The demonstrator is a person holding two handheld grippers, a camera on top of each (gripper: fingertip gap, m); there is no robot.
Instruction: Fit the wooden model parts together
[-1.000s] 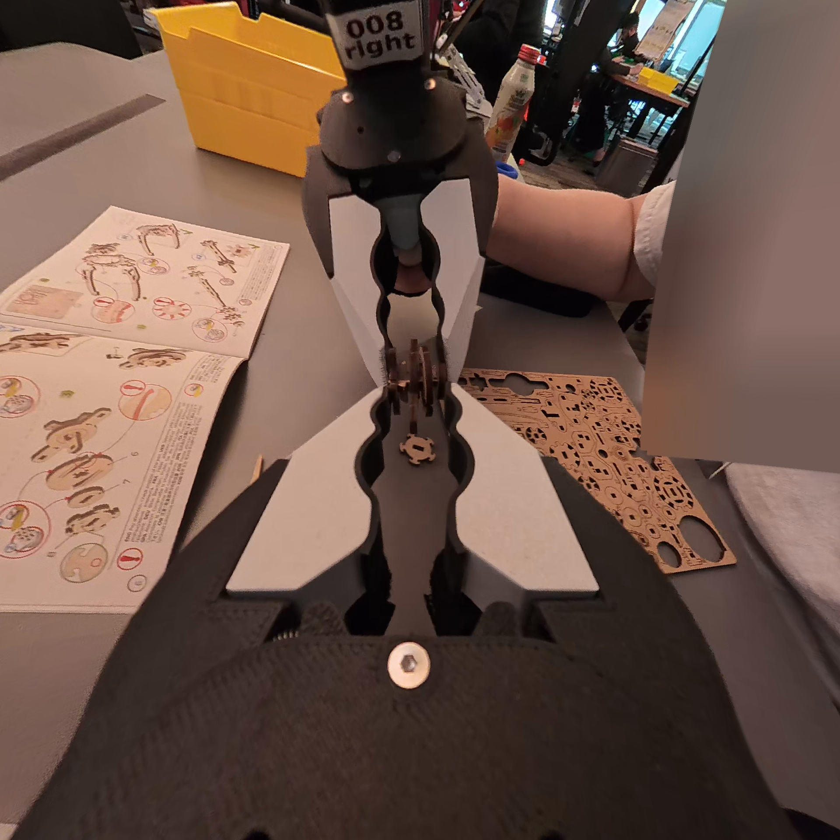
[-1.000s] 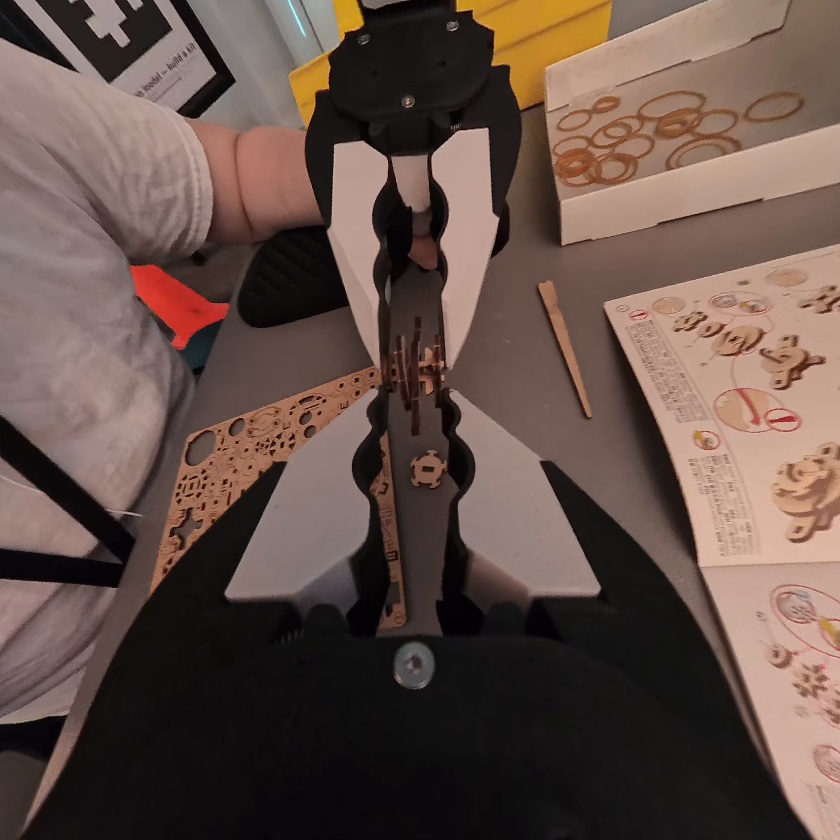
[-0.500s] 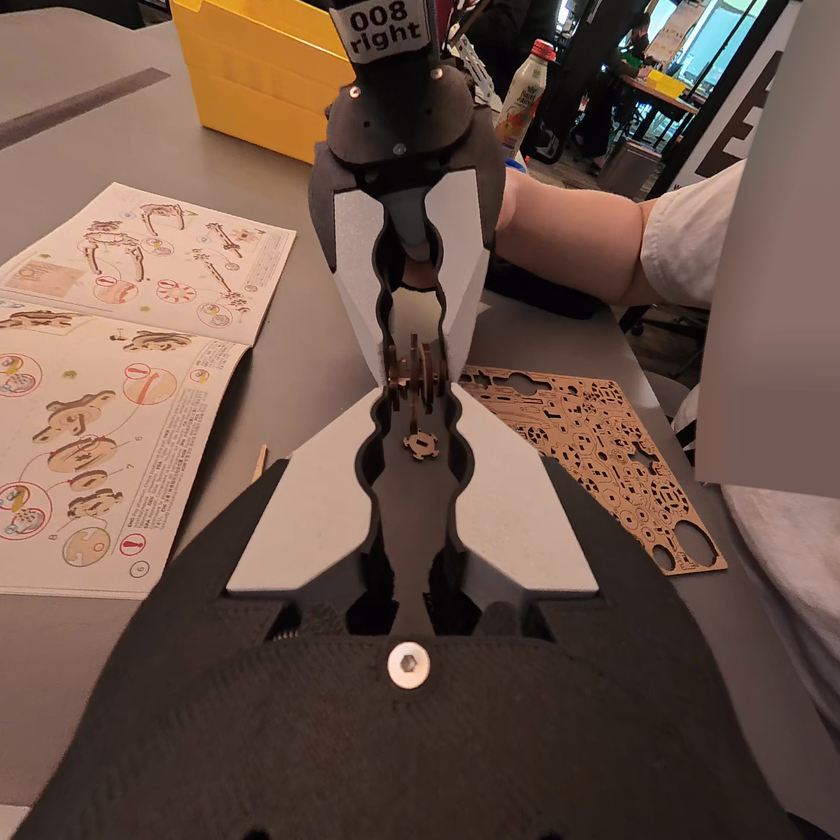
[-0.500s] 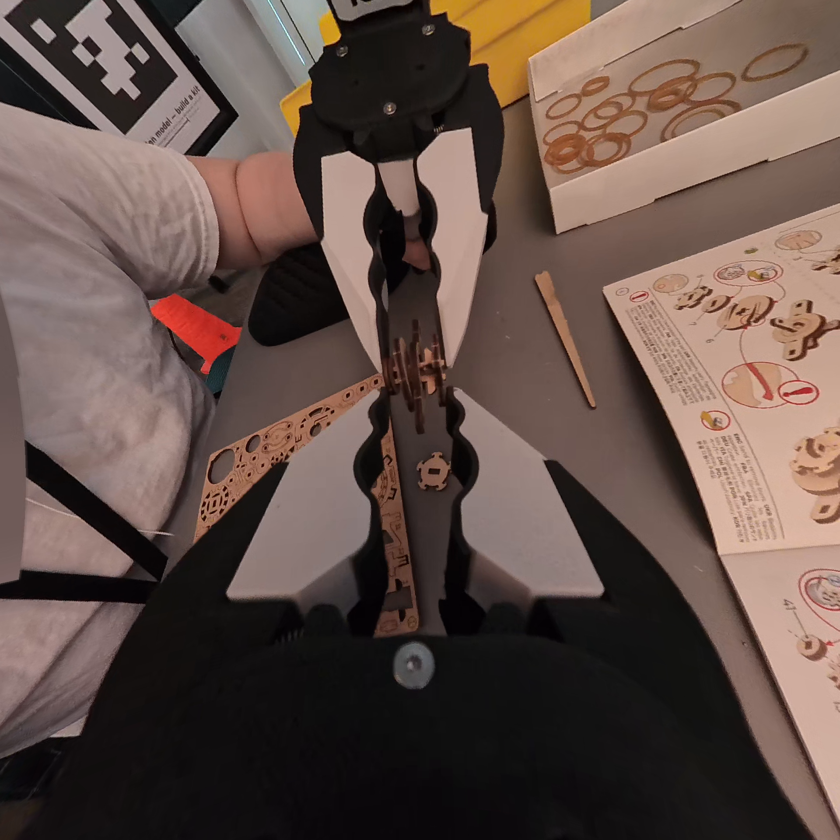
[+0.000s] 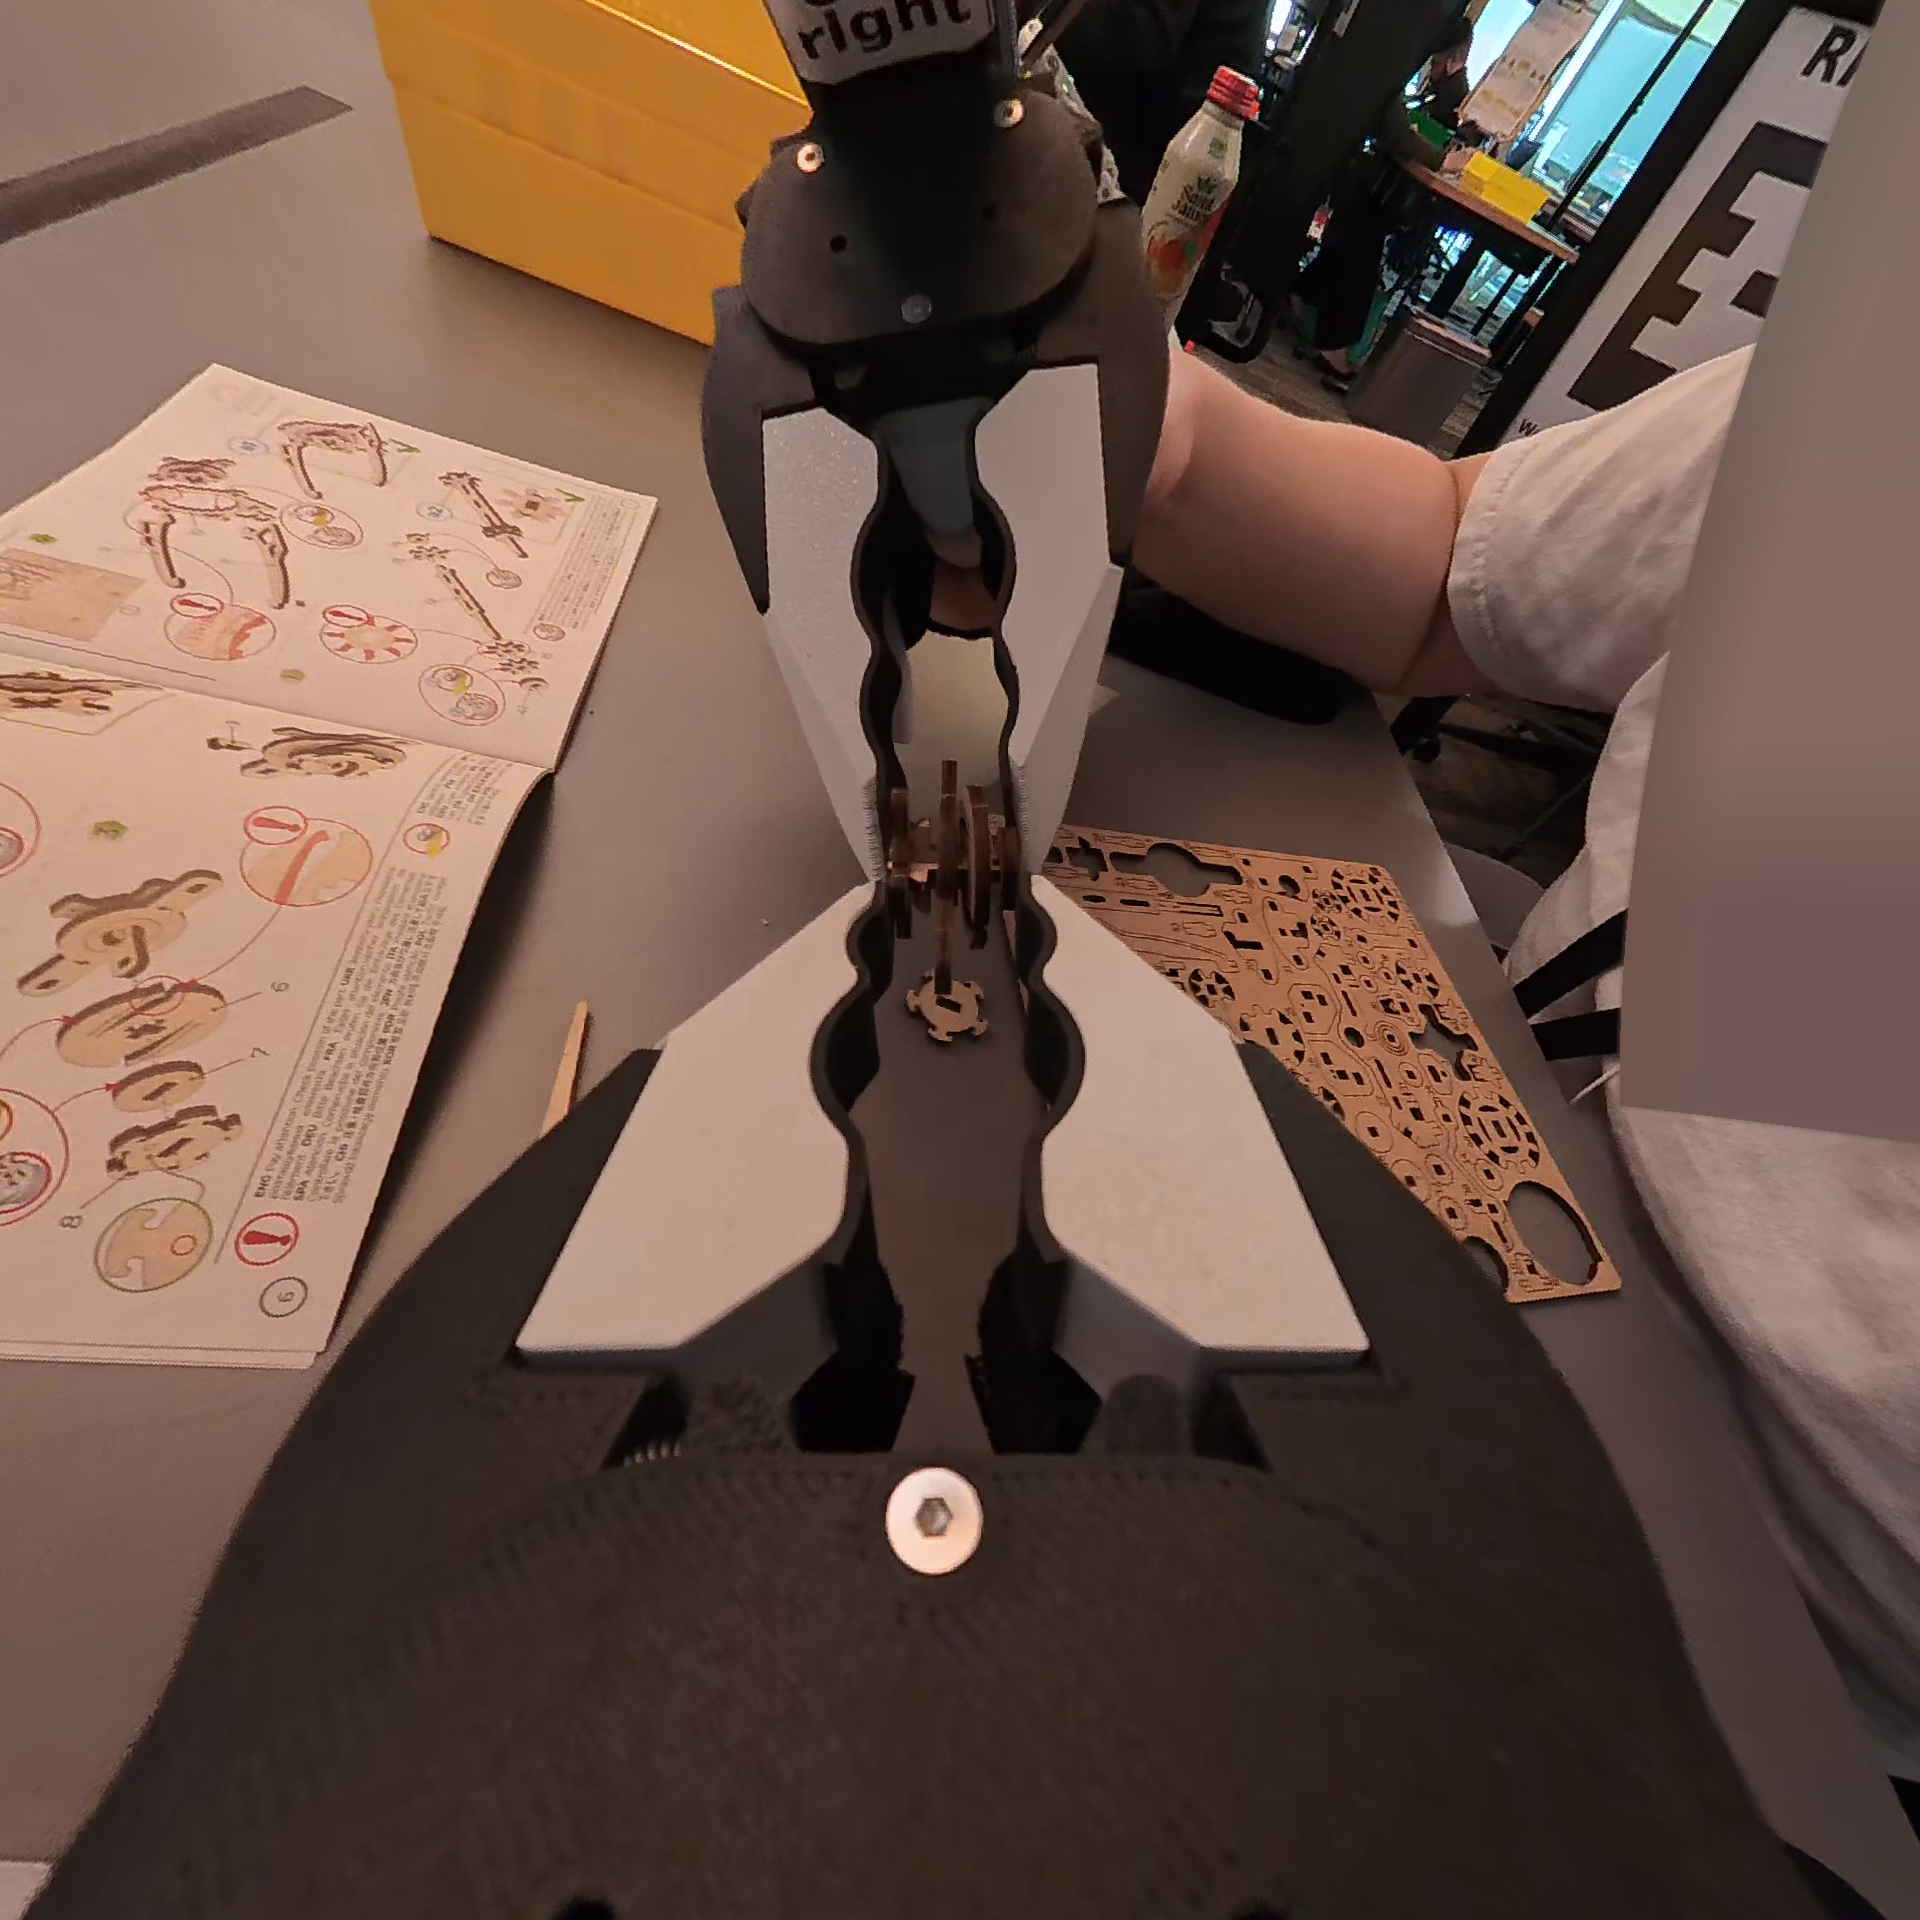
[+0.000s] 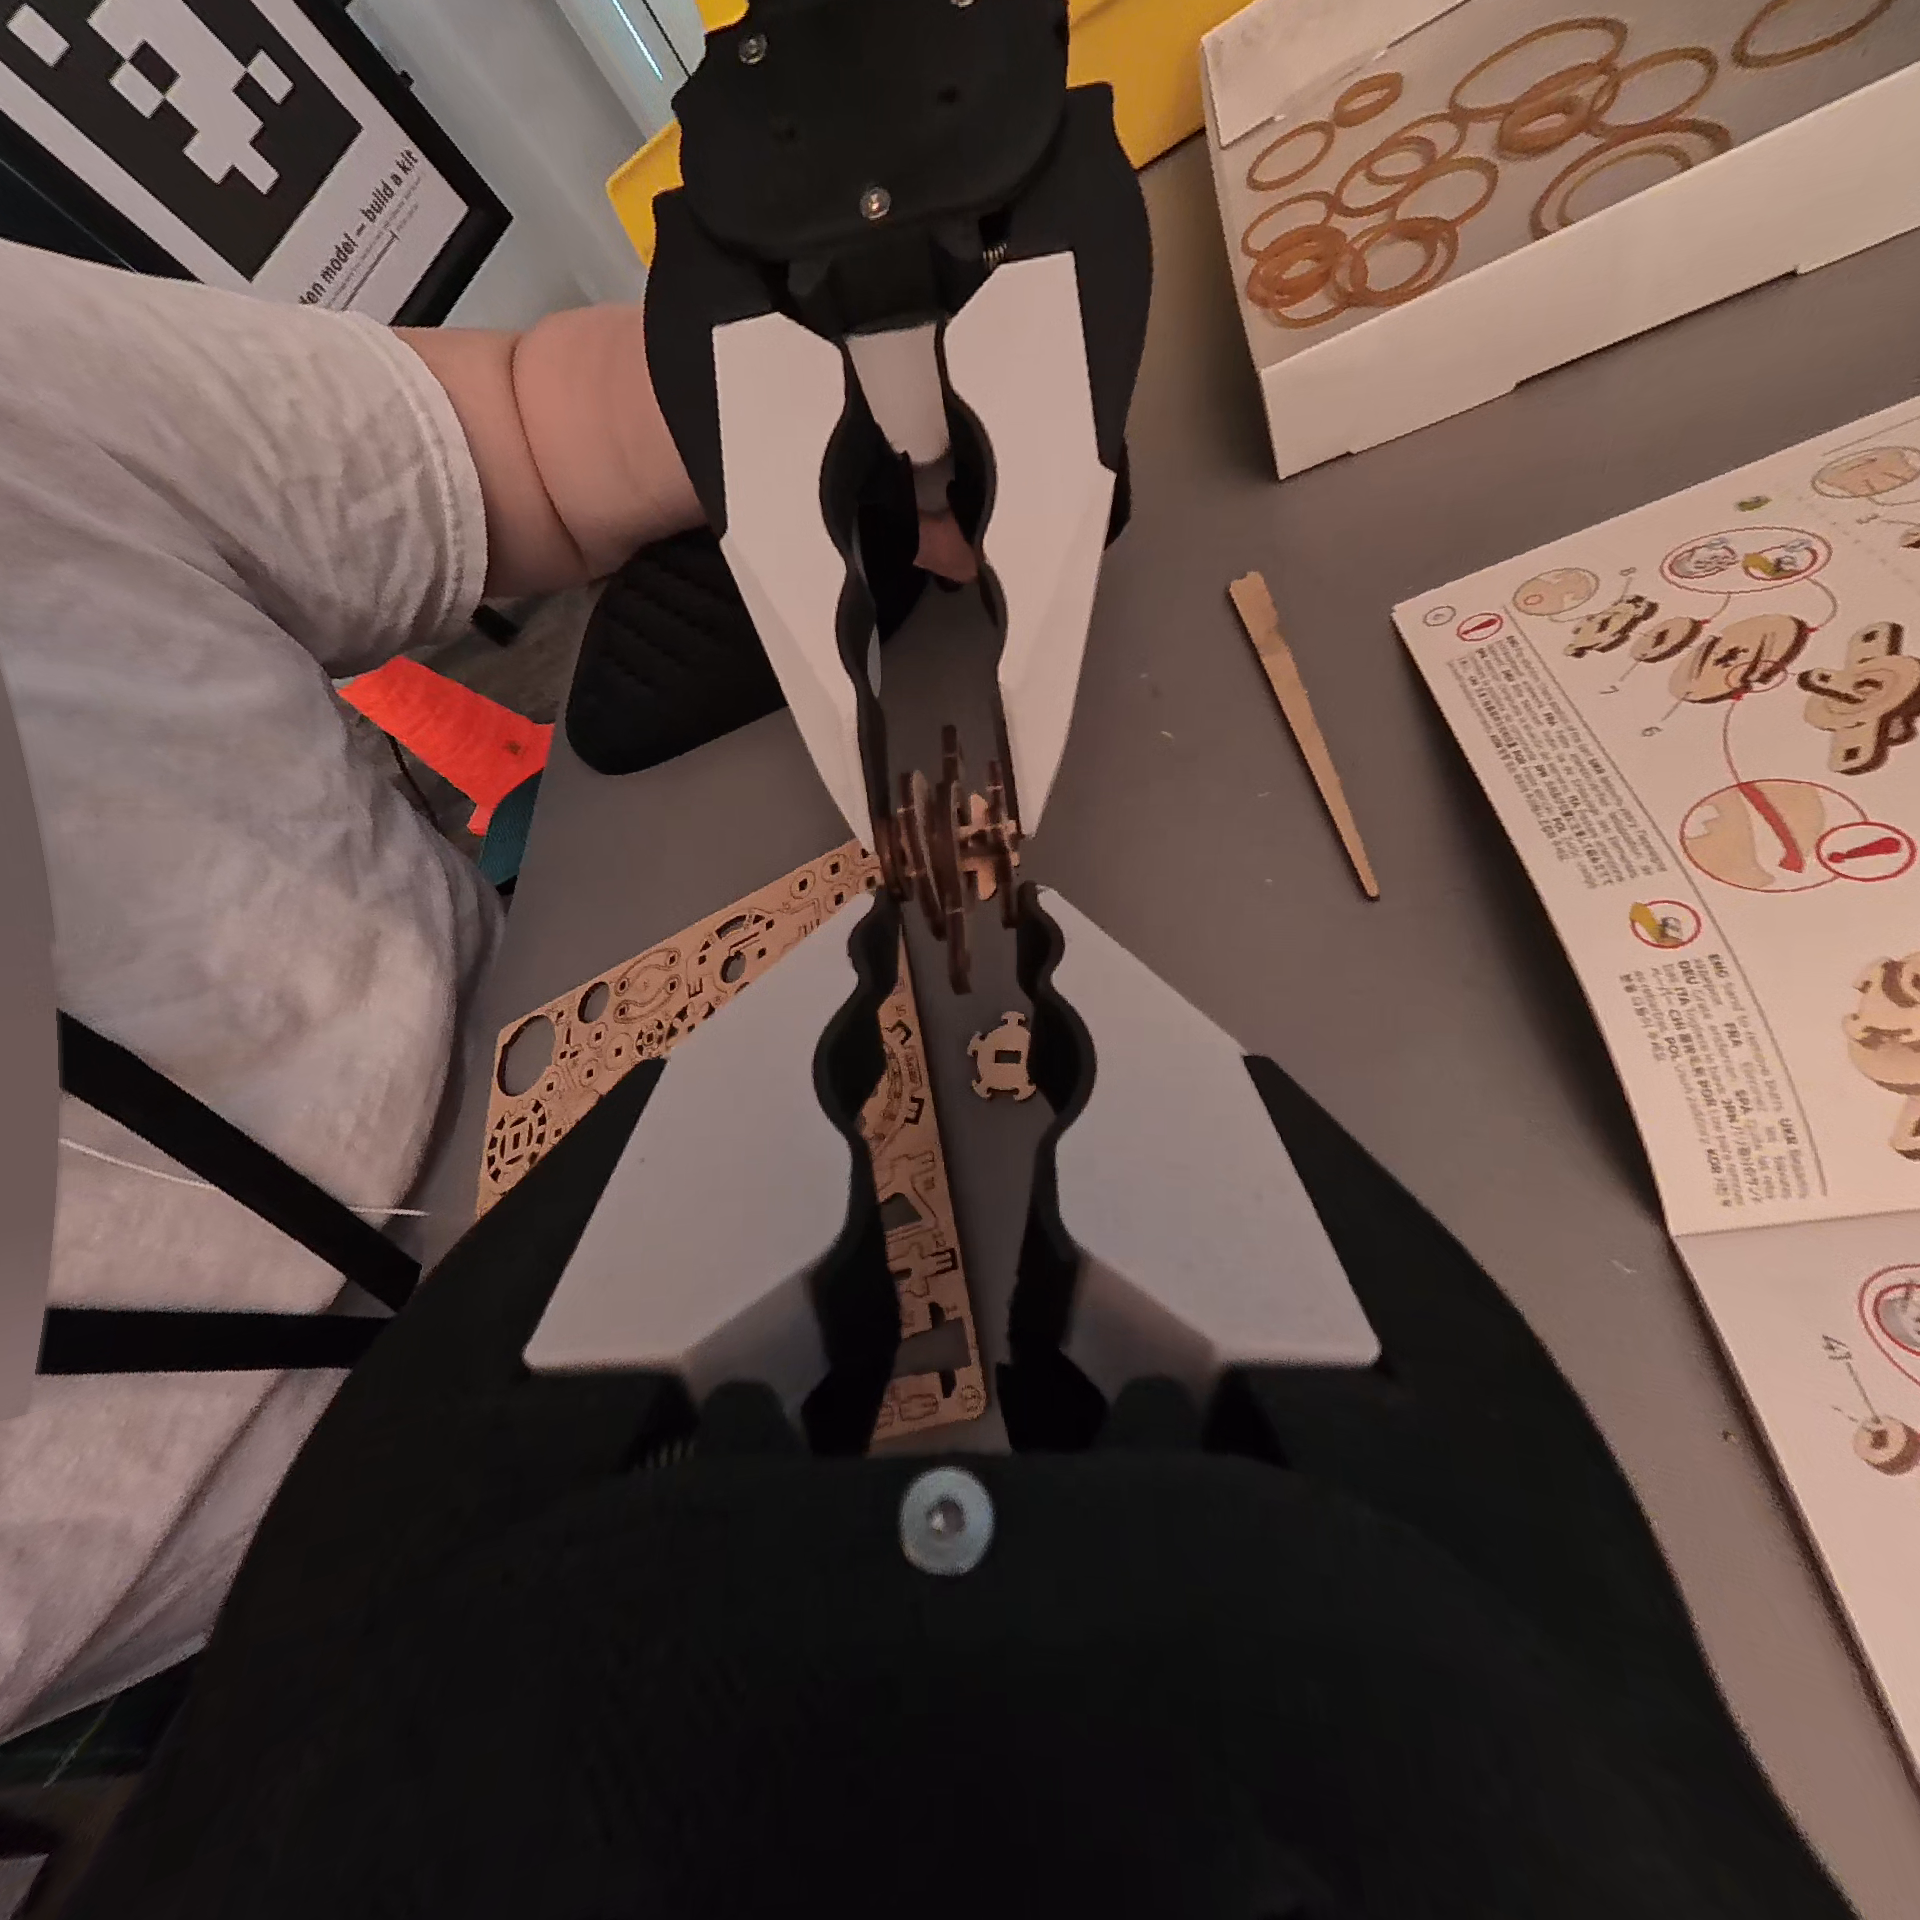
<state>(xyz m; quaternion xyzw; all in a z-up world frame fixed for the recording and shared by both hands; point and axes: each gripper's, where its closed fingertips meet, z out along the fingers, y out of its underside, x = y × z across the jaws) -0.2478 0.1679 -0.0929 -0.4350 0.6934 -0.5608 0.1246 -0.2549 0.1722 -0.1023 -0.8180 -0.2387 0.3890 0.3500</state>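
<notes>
A small wooden gear assembly (image 5: 943,864) of several toothed discs on a short axle is held above the grey table (image 5: 665,790). My left gripper (image 5: 951,894) is shut on its near end. My right gripper (image 5: 945,826) comes in from the far side, tip to tip, and is shut on its other end. In the right wrist view the right gripper (image 6: 961,902) holds the assembly (image 6: 940,847) from below in the picture and the left gripper (image 6: 948,821) holds it from above. One loose wooden gear (image 5: 945,1010) lies flat on the table under the tips, and it also shows in the right wrist view (image 6: 1003,1055).
An open instruction booklet (image 5: 260,831) lies left of the left gripper. A punched-out wooden parts sheet (image 5: 1351,1039) lies to the right by the person's arm (image 5: 1299,540). A yellow bin (image 5: 582,135), a bottle (image 5: 1190,197), a wooden stick (image 6: 1304,727) and a white box of rings (image 6: 1558,260) stand around. Both grippers' tips are roughly 9 cm from the wooden stick (image 6: 1304,727).
Both grippers stay closed tip to tip on the assembly. The left view has shifted slightly, the right gripper looming larger and higher. The loose gear has not moved on the table.
</notes>
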